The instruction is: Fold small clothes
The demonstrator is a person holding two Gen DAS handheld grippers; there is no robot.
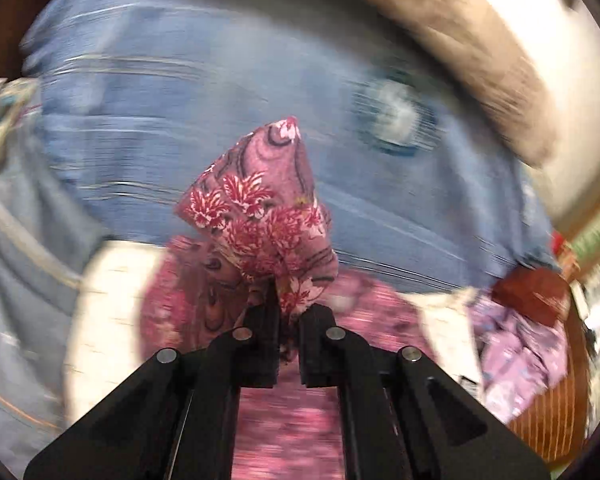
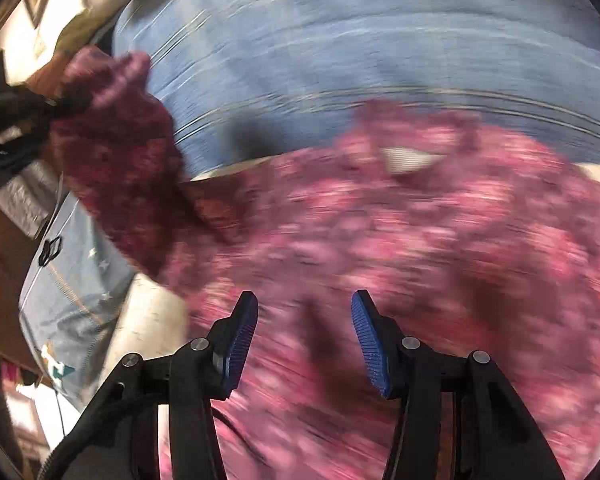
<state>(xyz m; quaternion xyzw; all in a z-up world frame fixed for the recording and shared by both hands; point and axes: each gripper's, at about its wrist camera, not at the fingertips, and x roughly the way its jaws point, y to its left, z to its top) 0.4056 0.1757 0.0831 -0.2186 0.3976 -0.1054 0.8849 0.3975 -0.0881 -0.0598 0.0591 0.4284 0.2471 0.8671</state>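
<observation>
Between the left gripper's [image 1: 288, 312] closed fingers a corner of the pink floral garment [image 1: 260, 208] stands pinched and lifted; its blurred remainder lies on the blue sheet [image 1: 180, 92], under the right gripper [image 2: 304, 320], fingers half apart and empty

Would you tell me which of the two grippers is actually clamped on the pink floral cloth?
The left gripper: it pinches a corner of the pink floral cloth, while the right gripper hangs open above it.
</observation>
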